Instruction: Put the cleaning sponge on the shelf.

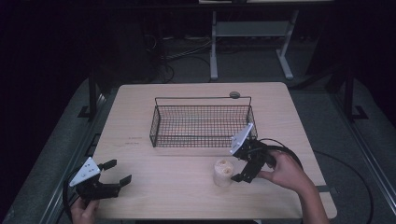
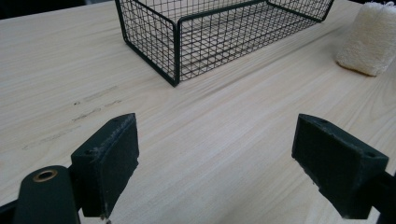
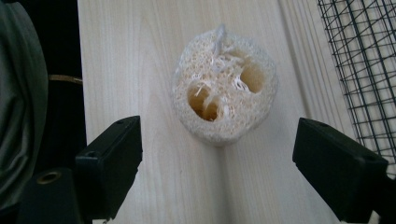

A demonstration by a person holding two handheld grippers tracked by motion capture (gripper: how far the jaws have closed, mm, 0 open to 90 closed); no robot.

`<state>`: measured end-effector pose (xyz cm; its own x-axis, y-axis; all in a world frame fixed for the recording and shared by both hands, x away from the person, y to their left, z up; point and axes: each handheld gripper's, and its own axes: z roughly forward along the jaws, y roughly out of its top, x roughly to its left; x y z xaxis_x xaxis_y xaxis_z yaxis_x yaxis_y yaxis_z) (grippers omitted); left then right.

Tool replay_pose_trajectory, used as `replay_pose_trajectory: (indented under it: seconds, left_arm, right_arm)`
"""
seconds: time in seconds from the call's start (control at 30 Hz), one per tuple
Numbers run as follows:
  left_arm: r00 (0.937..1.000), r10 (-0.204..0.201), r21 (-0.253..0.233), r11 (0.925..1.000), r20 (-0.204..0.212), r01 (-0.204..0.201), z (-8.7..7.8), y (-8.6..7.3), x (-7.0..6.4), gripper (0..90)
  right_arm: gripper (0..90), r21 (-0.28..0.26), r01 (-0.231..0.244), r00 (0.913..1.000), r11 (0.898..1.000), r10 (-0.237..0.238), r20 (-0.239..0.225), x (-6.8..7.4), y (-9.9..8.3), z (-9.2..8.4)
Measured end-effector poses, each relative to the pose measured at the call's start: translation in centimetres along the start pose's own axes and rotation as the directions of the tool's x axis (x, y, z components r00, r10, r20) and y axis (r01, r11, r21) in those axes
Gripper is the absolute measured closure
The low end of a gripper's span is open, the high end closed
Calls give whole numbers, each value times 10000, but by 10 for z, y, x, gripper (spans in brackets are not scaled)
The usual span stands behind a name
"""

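Now the right hand-held gripper (image 1: 243, 164) hangs just beside the loofah piece (image 1: 222, 172), jaws wide apart, nothing held. The loofah stands upright on the counter (image 1: 140, 186), near the wire basket (image 1: 201, 122). I think it should come lower, centred, then close gently. The left hand-held gripper (image 1: 116, 172) waits open.

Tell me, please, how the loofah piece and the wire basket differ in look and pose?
The loofah piece is pale, soft-looking and fibrous with holes in its top; the wire basket is dark, rigid mesh you can see through. The loofah piece is a short cylinder standing on end; the wire basket is a low, wide, open-topped rectangle. The loofah piece sits beside the open right gripper; the wire basket stands farther back. Both rest on the wooden table.
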<state>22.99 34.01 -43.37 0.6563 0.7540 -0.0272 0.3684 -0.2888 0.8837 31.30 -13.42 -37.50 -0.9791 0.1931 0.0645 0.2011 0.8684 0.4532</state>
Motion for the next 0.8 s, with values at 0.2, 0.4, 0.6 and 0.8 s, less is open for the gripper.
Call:
replay_pose_trajectory:
  seconds: [0.2,0.4,0.6,0.8]
  left_arm:
    - [10000,5,-4,10000,-13,-5,0,0,-1,141]
    - [10000,-1,-40,10000,-23,1,0,0,0,141]
    - [10000,-32,-83,10000,-14,31,-1,0,0,141]
    - [10000,-24,-81,10000,-17,24,-1,1,-1,141]
  right_arm:
    - [153,184,133,9999,9997,-133,20,-1,11,4]
    - [154,451,244,9997,9987,-244,-8,-2,18,12]
    - [158,744,422,9991,9963,-423,-1,-3,24,19]
    - [200,874,502,9987,9949,-491,-149,-4,27,23]
